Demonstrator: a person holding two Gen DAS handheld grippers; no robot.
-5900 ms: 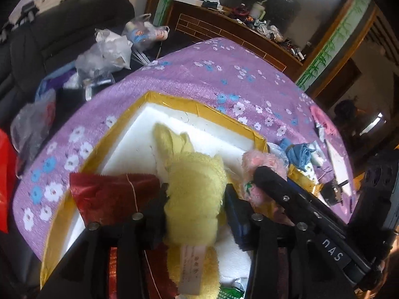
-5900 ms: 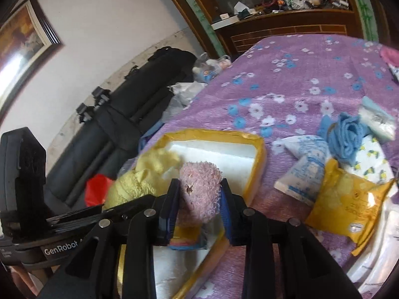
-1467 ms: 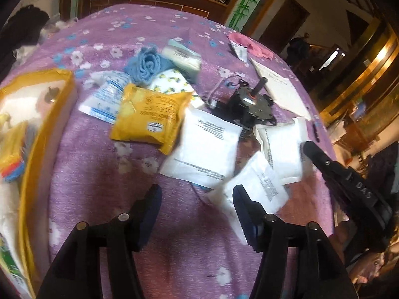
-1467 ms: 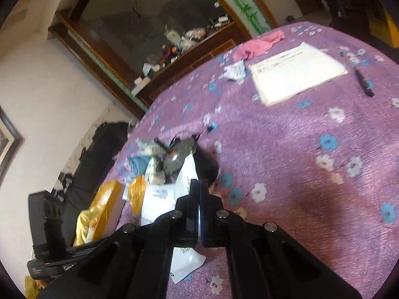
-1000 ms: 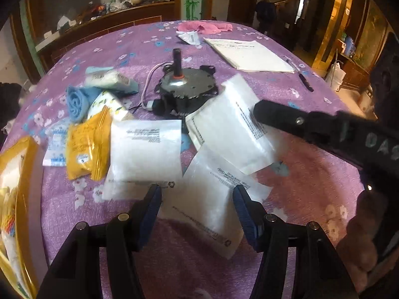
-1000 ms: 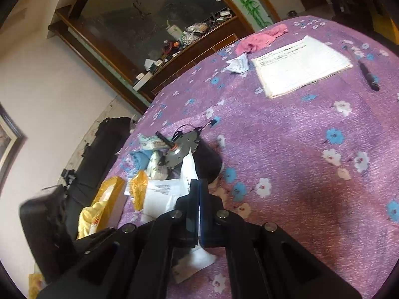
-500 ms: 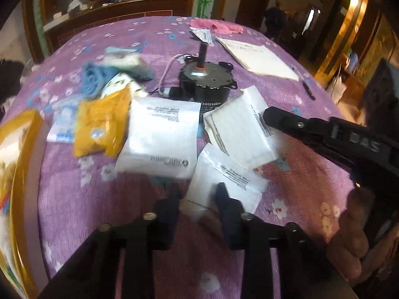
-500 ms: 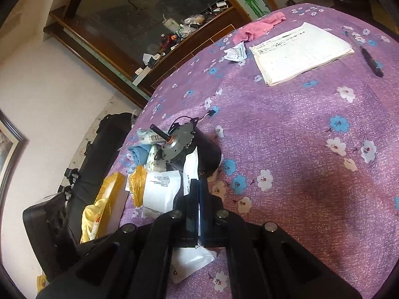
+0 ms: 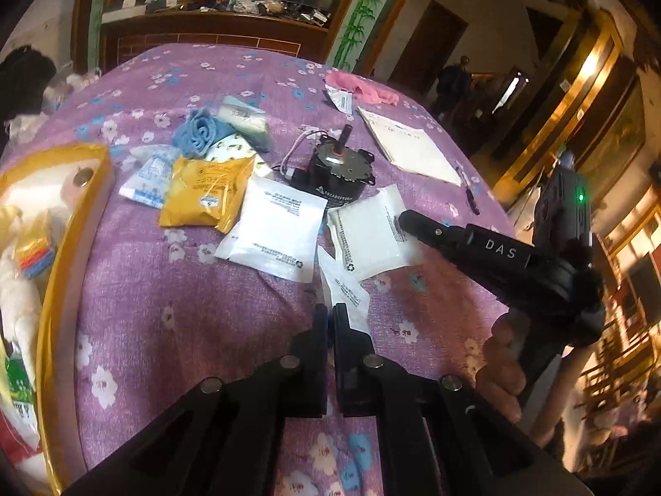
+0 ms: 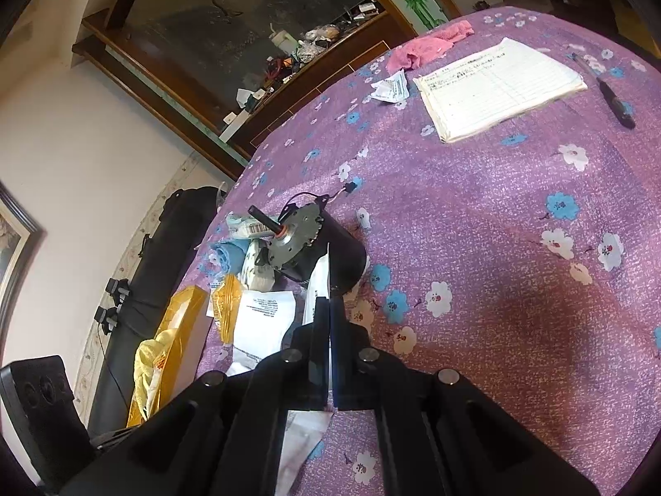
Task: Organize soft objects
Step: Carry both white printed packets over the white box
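Note:
My left gripper point(image 9: 330, 314) is shut on the near corner of a white packet point(image 9: 345, 287), which lifts off the purple flowered cloth point(image 9: 186, 330). My right gripper point(image 10: 329, 306) is shut on the edge of another white packet point(image 10: 319, 285); in the left wrist view its tip point(image 9: 407, 219) sits at that packet point(image 9: 367, 235). A third white packet point(image 9: 277, 231) and a yellow packet point(image 9: 204, 192) lie flat beyond. A gold-rimmed box point(image 9: 62, 248) at the left holds soft toys. A rolled blue cloth point(image 9: 198, 134) lies further back.
A black motor point(image 9: 341, 169) with a shaft and wire stands just behind the white packets. A notebook point(image 9: 409, 149), a pen point(image 9: 469, 196) and a pink cloth point(image 9: 363, 87) lie at the far right. A hand point(image 9: 502, 368) grips the right tool.
My left gripper's jaws went from wide apart to shut, catching the nearest white packet's corner and raising it. The right gripper stayed in place, still shut.

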